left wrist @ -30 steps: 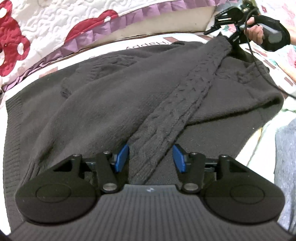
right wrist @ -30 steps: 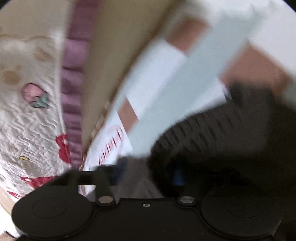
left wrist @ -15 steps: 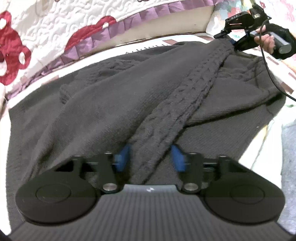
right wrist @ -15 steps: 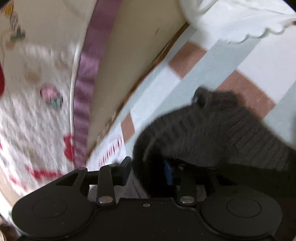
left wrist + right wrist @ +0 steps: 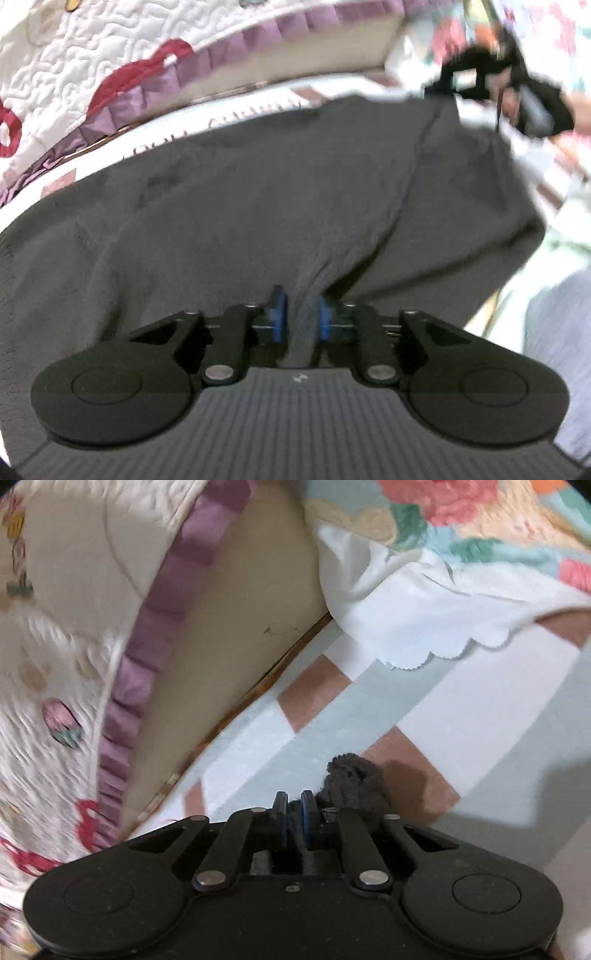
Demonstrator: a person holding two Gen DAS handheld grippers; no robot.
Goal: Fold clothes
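Sweater (image 5: 258,206), dark grey knit, lies spread on the bed (image 5: 461,716), its sleeve (image 5: 373,221) running diagonally across the body. Left gripper (image 5: 300,319) is closed narrow on the near end of the sleeve. Right gripper (image 5: 293,812) pinches a bunched knit end between its blue pads (image 5: 306,808), just above the striped sheet, near the quilt (image 5: 74,646).

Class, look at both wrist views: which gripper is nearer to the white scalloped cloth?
Right. The right gripper, shut on the sweater's far tip, faces the scalloped cloth; the left gripper pinches the sweater's near end.
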